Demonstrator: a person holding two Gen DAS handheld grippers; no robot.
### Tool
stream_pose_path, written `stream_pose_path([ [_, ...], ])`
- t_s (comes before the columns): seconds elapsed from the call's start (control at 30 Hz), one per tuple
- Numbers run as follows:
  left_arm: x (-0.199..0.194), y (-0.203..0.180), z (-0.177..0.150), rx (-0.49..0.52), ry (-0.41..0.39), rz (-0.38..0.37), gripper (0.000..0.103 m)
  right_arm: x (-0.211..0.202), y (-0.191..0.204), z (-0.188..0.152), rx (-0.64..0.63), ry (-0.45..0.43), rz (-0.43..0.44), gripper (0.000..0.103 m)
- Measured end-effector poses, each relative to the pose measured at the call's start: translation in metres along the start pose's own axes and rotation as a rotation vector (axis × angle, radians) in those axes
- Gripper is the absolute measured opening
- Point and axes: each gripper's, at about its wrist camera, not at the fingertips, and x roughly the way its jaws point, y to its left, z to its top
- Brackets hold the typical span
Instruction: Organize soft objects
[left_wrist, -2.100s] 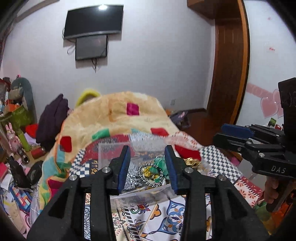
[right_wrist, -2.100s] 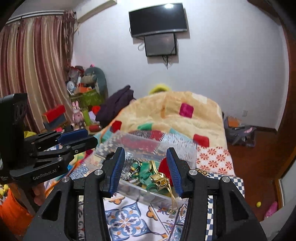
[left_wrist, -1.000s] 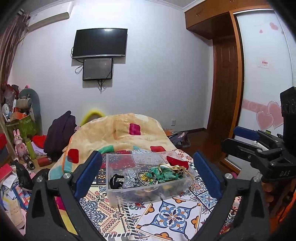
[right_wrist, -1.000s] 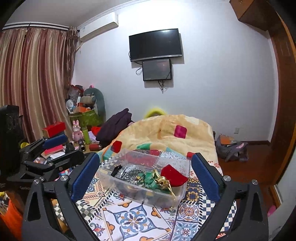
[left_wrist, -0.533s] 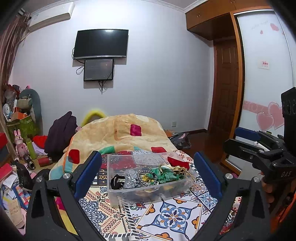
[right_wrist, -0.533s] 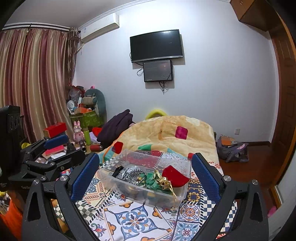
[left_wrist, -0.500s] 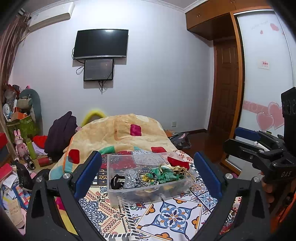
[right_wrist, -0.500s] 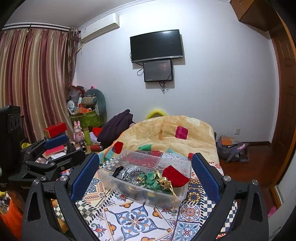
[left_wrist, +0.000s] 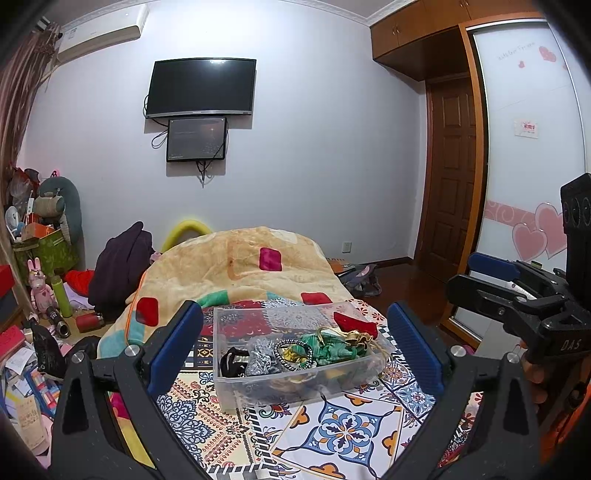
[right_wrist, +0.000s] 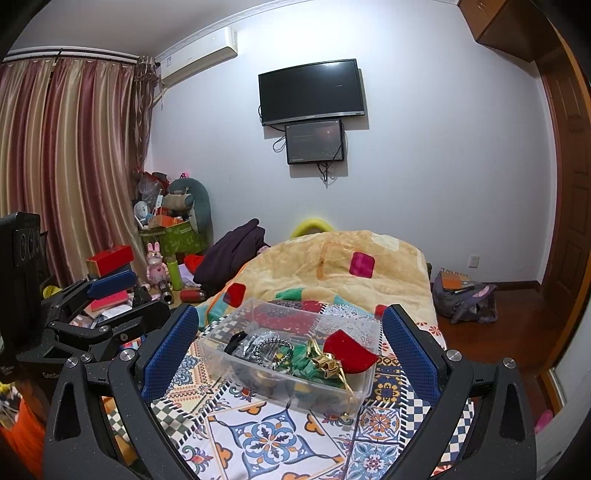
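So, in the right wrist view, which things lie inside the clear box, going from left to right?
Inside the clear box: black band → silver pouch → beaded ring → green cloth → gold ribbon → red pouch.

A bed (left_wrist: 332, 424) spread with a patterned tile-print cloth (right_wrist: 280, 439) carries a clear plastic bin (left_wrist: 295, 384) near its middle — beyond the bin lies a heaped tan quilt (right_wrist: 332, 266) with coloured patches. A dark garment (left_wrist: 118, 266) sits at the far left, perhaps off the bed.
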Motion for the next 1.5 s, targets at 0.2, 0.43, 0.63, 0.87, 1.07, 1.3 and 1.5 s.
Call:
stream_pose_path([
  [0.2,0.0001,-0.0009,0.0007,0.002,-0.001,0.004,0.102,0.0001,-0.0002,-0.0004,0.000,0.001,-0.001,0.100],
  [0.43,0.0024,-0.0001,0.0013,-0.013,0.002,0.007,0.103,0.0000,-0.0003,-0.0004,-0.001,0.000,-0.001,0.100],
  [0.63,0.0023,0.0029,0.0005,-0.022,0.010,0.004,0.103,-0.0003,-0.0003,0.0006,0.001,-0.002,-0.001,0.100],
  [0.87,0.0030,0.0039,0.0010,-0.021,0.020,-0.010,0.103,-0.0006,-0.0008,0.0016,0.001,-0.002,-0.003,0.101],
  [1.07,0.0031,0.0038,0.0007,-0.031,0.027,-0.019,0.103,0.0006,-0.0020,0.0045,0.003,0.004,-0.012,0.103],
  [1.3,0.0015,0.0036,-0.0007,-0.021,0.025,-0.011,0.103,0.0049,0.0001,0.0012,0.005,0.027,-0.013,0.103],
  [1.5,0.0029,0.0033,-0.0019,-0.021,0.037,-0.015,0.103,0.0063,0.0008,-0.0003,0.008,0.038,-0.010,0.103],
])
